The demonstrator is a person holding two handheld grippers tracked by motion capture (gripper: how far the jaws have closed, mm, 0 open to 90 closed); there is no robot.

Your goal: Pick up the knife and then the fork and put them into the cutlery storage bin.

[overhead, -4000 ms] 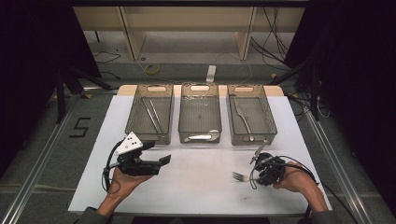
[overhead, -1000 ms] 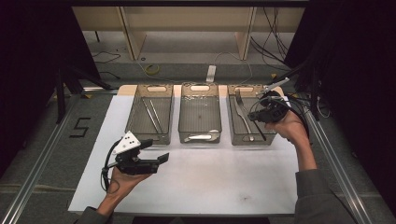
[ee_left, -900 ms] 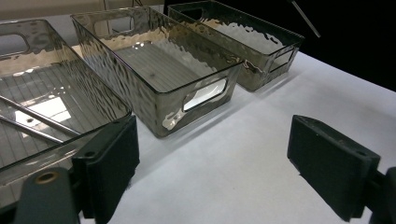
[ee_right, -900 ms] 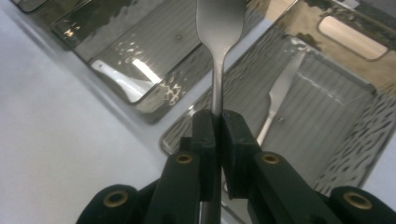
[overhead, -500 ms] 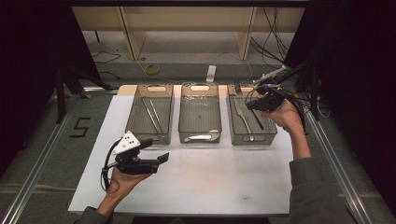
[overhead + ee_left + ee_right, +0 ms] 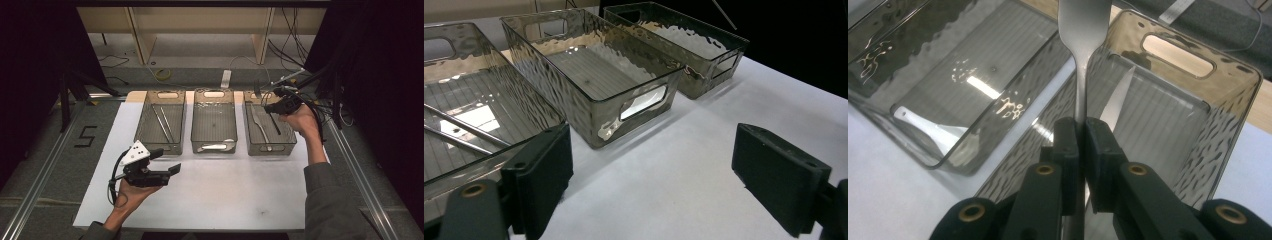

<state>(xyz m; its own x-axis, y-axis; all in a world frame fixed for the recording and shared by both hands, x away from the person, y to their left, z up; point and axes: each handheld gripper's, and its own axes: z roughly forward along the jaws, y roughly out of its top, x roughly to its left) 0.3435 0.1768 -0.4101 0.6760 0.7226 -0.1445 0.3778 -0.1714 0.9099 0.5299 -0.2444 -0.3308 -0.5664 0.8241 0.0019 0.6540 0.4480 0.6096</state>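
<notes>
**Fork pinched over the right-hand bin**

Seen from the high view, the right claw (image 6: 274,106) hung above the far end of the right bin (image 6: 287,145), its jaws nearly together on a fork (image 6: 258,90) whose head stood up past the bin's far rim. A knife (image 6: 259,124) lay inside that bin. The left claw (image 6: 167,167) rested in the hand over the white counter (image 6: 225,195), jaws wide apart and holding nothing. The fork's tines were too small to make out there.

While the left gripper view looked along the counter, its two black jaws stood far apart with bare surface between them. Thin rods (image 6: 459,131) lay in the left bin (image 6: 454,70), which the frame cut off; the middle bin (image 6: 634,95) sat beside it.

Where the right gripper view looked down, the pads clamped the fork's handle (image 6: 1079,95) upright over the bin's wall. The fork's head ran out of frame at the top, and the knife's blade (image 6: 1118,97) showed only partly behind the jaws.
</notes>
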